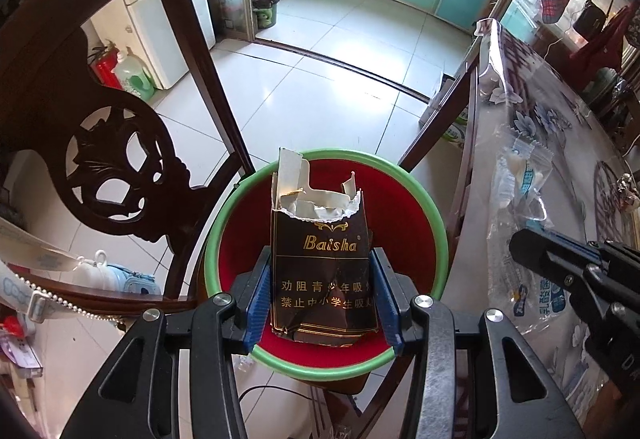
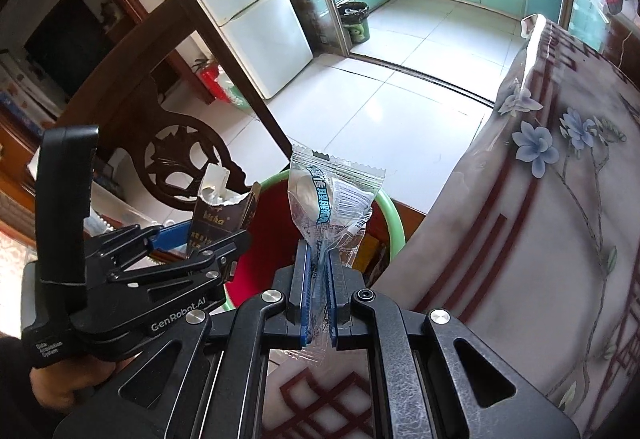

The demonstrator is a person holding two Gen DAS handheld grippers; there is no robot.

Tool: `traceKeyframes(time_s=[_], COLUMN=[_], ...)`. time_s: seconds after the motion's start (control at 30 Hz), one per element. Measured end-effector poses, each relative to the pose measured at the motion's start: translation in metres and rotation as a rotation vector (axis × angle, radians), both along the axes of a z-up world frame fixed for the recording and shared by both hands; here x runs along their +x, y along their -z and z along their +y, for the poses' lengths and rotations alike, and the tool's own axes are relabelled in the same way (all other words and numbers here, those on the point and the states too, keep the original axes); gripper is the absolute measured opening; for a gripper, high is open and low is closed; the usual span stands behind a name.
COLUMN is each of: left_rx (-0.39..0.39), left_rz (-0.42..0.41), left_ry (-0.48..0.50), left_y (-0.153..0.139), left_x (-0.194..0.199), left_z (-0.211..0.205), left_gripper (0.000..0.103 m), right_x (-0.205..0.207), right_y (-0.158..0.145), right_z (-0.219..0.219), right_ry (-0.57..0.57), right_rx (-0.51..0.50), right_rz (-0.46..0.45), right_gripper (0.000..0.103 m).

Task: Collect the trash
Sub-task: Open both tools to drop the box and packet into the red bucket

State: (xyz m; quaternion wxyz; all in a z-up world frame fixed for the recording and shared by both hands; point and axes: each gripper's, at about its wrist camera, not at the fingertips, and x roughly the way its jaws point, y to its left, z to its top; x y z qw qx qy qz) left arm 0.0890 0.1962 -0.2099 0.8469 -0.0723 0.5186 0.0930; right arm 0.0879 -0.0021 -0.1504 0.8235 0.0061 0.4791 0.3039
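My left gripper (image 1: 322,271) is shut on a torn dark brown Baisha cigarette pack (image 1: 322,263) and holds it upright over a red bin with a green rim (image 1: 432,207). The pack also shows in the right wrist view (image 2: 218,217), above the bin (image 2: 390,211). My right gripper (image 2: 320,259) is shut on a clear plastic wrapper with blue print (image 2: 332,195), held above the table edge beside the bin. The wrapper also shows at the right of the left wrist view (image 1: 520,199).
A carved dark wooden chair (image 1: 116,155) stands left of the bin. A table with a floral cloth (image 2: 540,199) is on the right. White floor tiles (image 1: 320,79) lead to a kitchen with a black waste bin (image 1: 265,5). A fridge (image 2: 248,11) stands at the left.
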Motion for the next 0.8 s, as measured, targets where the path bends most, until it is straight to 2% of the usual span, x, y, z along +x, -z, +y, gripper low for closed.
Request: traceKeyframes(time_s=[0.73,0.77,0.8], left_rx=[0.002,0.001,0.003], left_rz=[0.013,0.012,0.015], left_ry=[-0.015,-0.023,-0.033], left_y=[0.007,0.007,0.007], left_x=[0.011,0.011,0.011], left_z=[0.005,0.006,0.007], left_gripper=[0.046,0.047,0.051], right_x=[0.005,0.005,0.004], right_y=[0.004,0.003,0.003], right_z=[0.005,0.004,0.004], right_ry=[-0.024,-0.025,-0.025], right_rx=[0.010,0.013,0.020], right_rz=[-0.005,-0.009,-0.016], right_gripper=[0.007,0.009,0.021])
